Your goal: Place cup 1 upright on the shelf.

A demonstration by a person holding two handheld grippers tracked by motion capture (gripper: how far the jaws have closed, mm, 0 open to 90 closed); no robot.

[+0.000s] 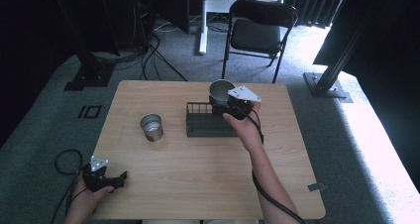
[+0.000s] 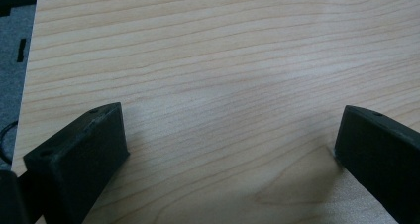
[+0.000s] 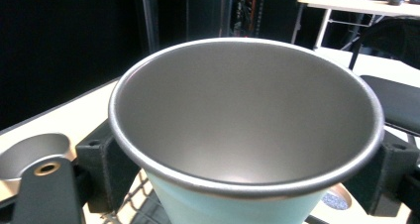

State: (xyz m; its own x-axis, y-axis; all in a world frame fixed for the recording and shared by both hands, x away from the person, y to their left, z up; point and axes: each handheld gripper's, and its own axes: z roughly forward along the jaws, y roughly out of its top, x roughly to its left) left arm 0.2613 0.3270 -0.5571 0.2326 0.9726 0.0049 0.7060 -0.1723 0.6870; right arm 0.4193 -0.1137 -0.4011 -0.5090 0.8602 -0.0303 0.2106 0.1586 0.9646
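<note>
We hold a cup (image 3: 246,135) above the wire rack (image 1: 208,122).
Our right gripper (image 1: 229,105) clamps it; our left gripper (image 2: 228,149), jaws apart, rests well apart from the rack.

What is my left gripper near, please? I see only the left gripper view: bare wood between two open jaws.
Observer: It rests at the table's near left corner, holding nothing; a metal cup stands farther in.
Operator: And what is the right gripper doing?
Observer: The right gripper grips a pale blue cup with a metal inside, jaws on either side.
Operator: Where is that cup?
Observer: Above a black wire rack mid-table.
</note>
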